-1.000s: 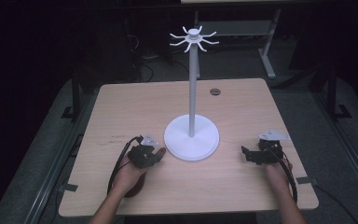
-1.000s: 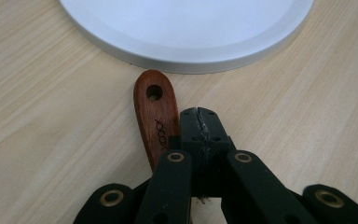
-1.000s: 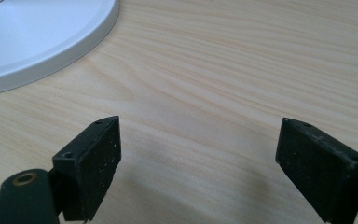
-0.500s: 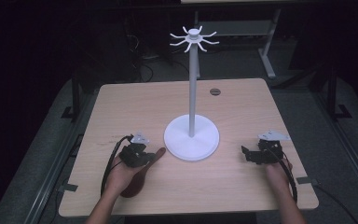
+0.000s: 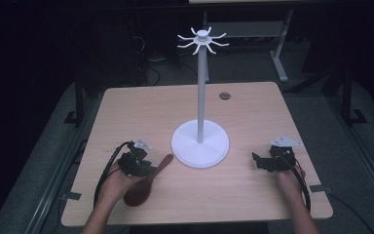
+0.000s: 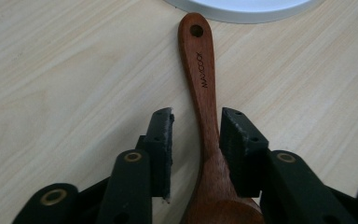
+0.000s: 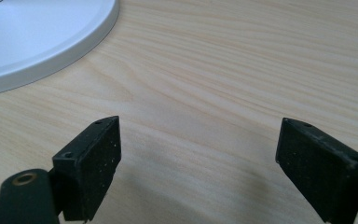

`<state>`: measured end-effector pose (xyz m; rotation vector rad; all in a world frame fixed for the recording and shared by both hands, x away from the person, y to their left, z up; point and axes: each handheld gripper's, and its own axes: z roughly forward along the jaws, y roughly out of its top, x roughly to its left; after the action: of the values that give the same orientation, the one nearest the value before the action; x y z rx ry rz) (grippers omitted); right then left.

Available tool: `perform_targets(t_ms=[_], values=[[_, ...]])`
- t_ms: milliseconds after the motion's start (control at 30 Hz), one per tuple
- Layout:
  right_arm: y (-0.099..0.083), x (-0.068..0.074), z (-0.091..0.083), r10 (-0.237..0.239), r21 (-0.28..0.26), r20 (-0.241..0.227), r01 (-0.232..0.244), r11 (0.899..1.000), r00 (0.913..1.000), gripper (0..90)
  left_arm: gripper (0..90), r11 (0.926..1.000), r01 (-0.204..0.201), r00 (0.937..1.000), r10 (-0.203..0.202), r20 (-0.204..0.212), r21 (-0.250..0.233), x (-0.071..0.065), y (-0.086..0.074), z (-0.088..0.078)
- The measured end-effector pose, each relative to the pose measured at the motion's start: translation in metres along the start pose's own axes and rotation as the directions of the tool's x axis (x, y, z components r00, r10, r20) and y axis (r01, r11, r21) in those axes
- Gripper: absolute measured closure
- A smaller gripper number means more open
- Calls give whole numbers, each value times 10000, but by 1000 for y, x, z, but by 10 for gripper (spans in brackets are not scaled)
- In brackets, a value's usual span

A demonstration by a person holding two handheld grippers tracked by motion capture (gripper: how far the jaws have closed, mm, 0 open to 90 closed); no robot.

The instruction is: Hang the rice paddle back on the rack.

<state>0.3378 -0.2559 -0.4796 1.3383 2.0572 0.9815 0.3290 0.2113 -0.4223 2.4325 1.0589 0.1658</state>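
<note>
A dark wooden spoon (image 5: 148, 181) lies on the table at the front left, its handle end pointing at the white stand's base (image 5: 199, 146). In the left gripper view the spoon (image 6: 200, 70) runs up between the jaws, its holed tip almost at the base (image 6: 242, 7). My left gripper (image 5: 147, 168) (image 6: 196, 135) is open and straddles the handle. The right jaw sits close against the handle and a gap shows on the left side. My right gripper (image 5: 258, 161) (image 7: 198, 144) is open wide over bare wood, right of the base (image 7: 37, 32).
The stand's thin white pole (image 5: 201, 97) rises from the table's middle to a ring of hooks (image 5: 202, 41). A round cable hole (image 5: 225, 96) sits at the back of the wooden table (image 5: 151, 107). Dark floor and table frames surround it.
My left gripper has drawn back to the left and toward the front edge, and the spoon, earlier hidden under the hand, now shows. The right gripper has barely moved.
</note>
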Motion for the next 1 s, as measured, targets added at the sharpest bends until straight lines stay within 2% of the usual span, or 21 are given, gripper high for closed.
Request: perform_targets(t_ms=[67,133,167,200,233,367,433,467,600,700,967,1000], values=[[0,0,0,13,-4,-5,-13,10000,10000,135,621,9996,-63,9998,58,168,289,4,4,-1],[0,0,0,17,1,-2,-17,10000,10000,135,603,9982,83,9991,-108,422,588,6,9,-1],[0,0,0,9,7,-4,-9,10000,10000,135,598,9961,-62,9988,18,492,884,8,12,-2],[0,0,0,27,36,3,-27,10000,10000,135,596,9947,-41,9984,-16,557,1032,9,14,-1],[0,0,0,13,43,6,-14,10000,10000,135,596,9926,106,9975,-190,677,1212,10,17,-1],[0,0,0,40,56,17,-40,10000,10000,135,592,9835,219,9949,-392,931,1795,13,26,4],[0,0,0,41,46,19,-41,10000,10000,135,590,9793,212,9954,-395,874,2015,11,29,8],[0,0,0,48,47,13,-49,10000,10000,135,591,9742,70,9965,-257,797,2255,11,31,10],[0,-1,0,76,25,-10,-76,10000,10000,135,594,9683,-105,9993,9,386,2494,3,38,17],[0,0,0,71,22,5,-71,10000,10000,135,602,9613,-227,9997,189,163,2745,-1,42,22],[0,0,0,86,1,4,-86,10000,10000,135,629,9531,-429,9991,424,83,2995,-4,45,30],[0,0,0,86,3,4,-86,10000,10000,135,634,9554,-394,9992,388,81,2926,-5,45,31]])
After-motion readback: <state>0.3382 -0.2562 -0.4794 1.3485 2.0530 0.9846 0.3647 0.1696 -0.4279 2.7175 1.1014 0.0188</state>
